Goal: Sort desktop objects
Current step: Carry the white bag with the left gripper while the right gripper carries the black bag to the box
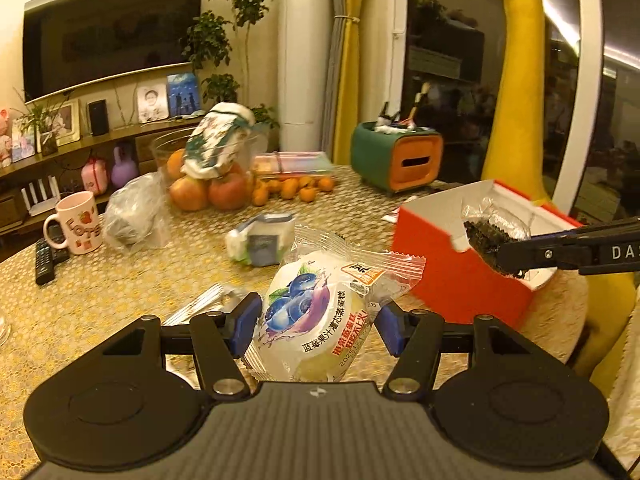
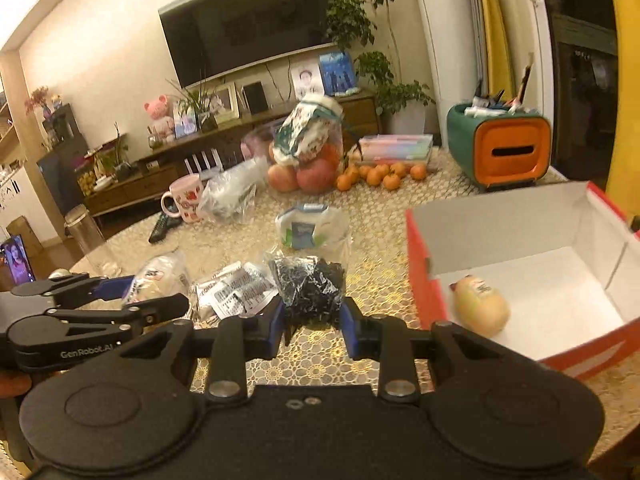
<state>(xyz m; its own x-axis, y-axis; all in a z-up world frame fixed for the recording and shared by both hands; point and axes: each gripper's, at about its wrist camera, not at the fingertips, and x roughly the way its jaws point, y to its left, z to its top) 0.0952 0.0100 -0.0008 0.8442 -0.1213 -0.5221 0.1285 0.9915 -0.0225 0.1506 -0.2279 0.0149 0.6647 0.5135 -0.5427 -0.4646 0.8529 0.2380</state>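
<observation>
My left gripper [image 1: 316,322] is shut on a blueberry cake packet [image 1: 316,312] and holds it above the table. My right gripper [image 2: 312,320] is shut on a dark crinkly snack packet [image 2: 310,288]. In the left wrist view the right gripper [image 1: 494,248] holds that packet [image 1: 490,230] at the near corner of the red box [image 1: 452,276]. The red box [image 2: 420,280] is open, white inside, with one yellowish wrapped bun [image 2: 482,308] on its floor. The left gripper [image 2: 132,292] shows at the left of the right wrist view, holding its packet [image 2: 158,276].
On the table lie a printed white packet [image 2: 236,292], a tissue pack [image 2: 308,228], a clear bag [image 2: 232,196], a pink mug [image 2: 184,196], a remote [image 1: 46,260], apples and oranges [image 2: 380,174], and a green-orange organizer [image 2: 504,148]. A yellow giraffe figure [image 1: 516,80] stands behind the box.
</observation>
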